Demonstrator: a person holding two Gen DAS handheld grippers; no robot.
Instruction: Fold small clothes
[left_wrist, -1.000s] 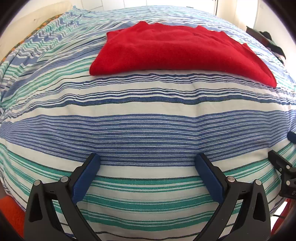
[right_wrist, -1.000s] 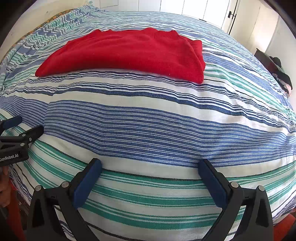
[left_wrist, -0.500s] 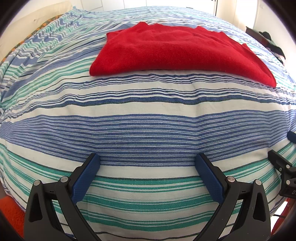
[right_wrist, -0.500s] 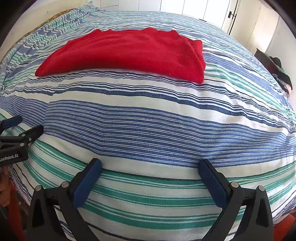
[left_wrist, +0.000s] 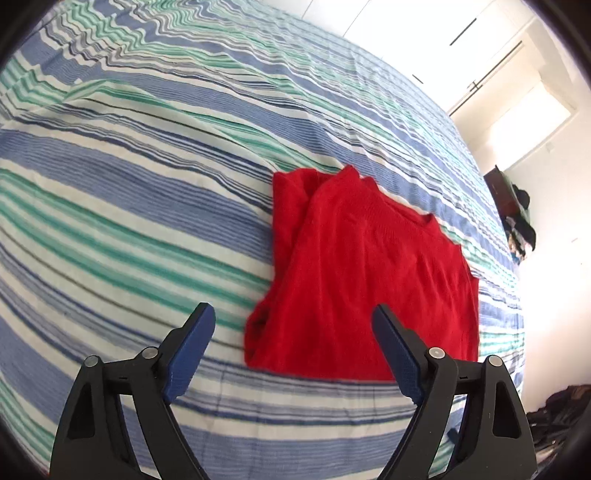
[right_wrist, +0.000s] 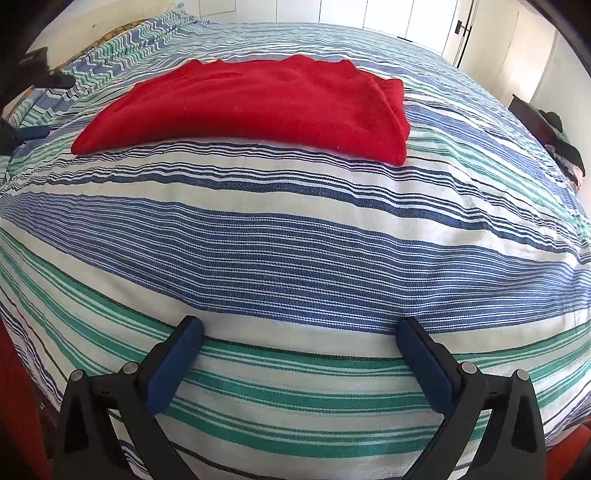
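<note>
Left fingers (left_wrist: 293, 350) spread wide just before red sweater (left_wrist: 369, 280), right fingers (right_wrist: 301, 363) wide, well short.

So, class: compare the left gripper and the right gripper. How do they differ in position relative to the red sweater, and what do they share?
1. The left gripper is at the red sweater, over its left end; the right gripper is far from it, over bare striped bedspread.
2. The left views the sweater end-on; the right views its long side.
Shared: both have blue pads, jaws wide open, holding nothing.
</note>
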